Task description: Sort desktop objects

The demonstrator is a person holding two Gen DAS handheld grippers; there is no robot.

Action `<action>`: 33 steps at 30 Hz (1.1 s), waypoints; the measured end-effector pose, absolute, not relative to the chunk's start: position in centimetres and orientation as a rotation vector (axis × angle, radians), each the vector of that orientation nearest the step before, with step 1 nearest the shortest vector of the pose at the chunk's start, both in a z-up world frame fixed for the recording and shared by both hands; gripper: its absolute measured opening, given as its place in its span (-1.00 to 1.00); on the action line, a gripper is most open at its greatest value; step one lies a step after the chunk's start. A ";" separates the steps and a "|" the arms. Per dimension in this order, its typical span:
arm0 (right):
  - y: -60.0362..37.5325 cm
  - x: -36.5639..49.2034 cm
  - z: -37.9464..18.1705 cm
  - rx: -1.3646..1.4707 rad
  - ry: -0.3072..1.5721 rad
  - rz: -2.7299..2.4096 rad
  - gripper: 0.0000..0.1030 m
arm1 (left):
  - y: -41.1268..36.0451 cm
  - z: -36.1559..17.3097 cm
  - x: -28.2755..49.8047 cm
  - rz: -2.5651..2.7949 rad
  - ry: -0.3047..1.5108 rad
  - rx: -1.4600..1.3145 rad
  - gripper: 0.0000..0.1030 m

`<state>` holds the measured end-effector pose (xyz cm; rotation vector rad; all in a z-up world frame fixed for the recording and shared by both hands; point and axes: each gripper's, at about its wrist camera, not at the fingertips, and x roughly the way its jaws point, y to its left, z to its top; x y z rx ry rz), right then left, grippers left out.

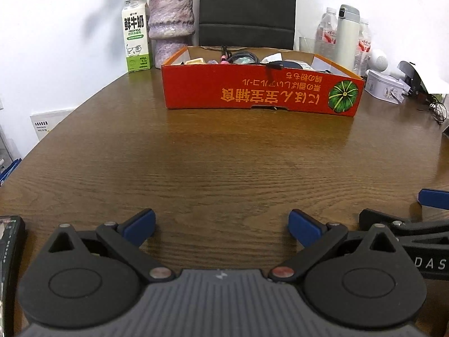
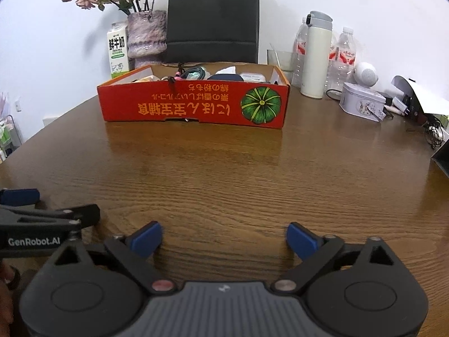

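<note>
Fingers (image 1: 140, 226): blue flat pads, spread, both grippers | table (image 1: 224, 154): wood-grain | box (image 1: 261, 90): red rectangular cardboard, cables inside

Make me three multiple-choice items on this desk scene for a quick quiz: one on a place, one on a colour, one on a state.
1. Where does the milk carton stand?
A. beside the vase
B. inside the red box
C. on the tin

2. What colour is the thermos?
A. red
B. white with a grey lid
C. black

3. How do the right gripper jaws stand?
A. shut on a bottle
B. shut on nothing
C. wide open, empty

Answers: 1 A, carton and vase stand side by side behind the box; 2 B, pale body, grey cap; 3 C, bare table between the blue pads.
</note>
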<state>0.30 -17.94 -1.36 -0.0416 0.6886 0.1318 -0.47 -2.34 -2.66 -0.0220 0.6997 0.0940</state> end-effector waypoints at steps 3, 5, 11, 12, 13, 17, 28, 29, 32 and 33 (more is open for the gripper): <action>-18.0 0.6 -1.5 -0.026 0.698 0.121 1.00 | -2.1 -2.6 -0.2 0.092 0.701 -0.027 1.00; -18.1 0.7 -1.5 -0.023 0.701 0.124 1.00 | -2.0 -2.7 -0.2 0.089 0.701 -0.025 1.00; -18.0 0.8 -1.5 -0.024 0.702 0.128 1.00 | -2.0 -2.6 -0.2 0.087 0.703 -0.022 1.00; -18.0 0.8 -1.5 -0.025 0.702 0.128 1.00 | -2.0 -2.6 -0.1 0.088 0.703 -0.021 1.00; -18.0 0.8 -1.5 -0.026 0.702 0.130 1.00 | -1.9 -2.6 -0.1 0.087 0.703 -0.022 1.00; -17.8 0.6 -1.5 -0.026 0.702 0.128 1.00 | -2.0 -2.6 -0.2 0.087 0.703 -0.022 1.00; -17.9 0.6 -1.6 -0.027 0.702 0.129 1.00 | -1.9 -2.6 -0.2 0.092 0.703 -0.023 1.00; -17.9 0.6 -1.6 -0.027 0.702 0.129 1.00 | -1.9 -2.6 -0.2 0.092 0.703 -0.023 1.00; -17.9 0.7 -1.6 -0.026 0.702 0.129 1.00 | -1.9 -2.6 -0.2 0.092 0.703 -0.023 1.00; -17.9 0.7 -1.6 -0.026 0.702 0.129 1.00 | -1.9 -2.6 -0.2 0.092 0.703 -0.023 1.00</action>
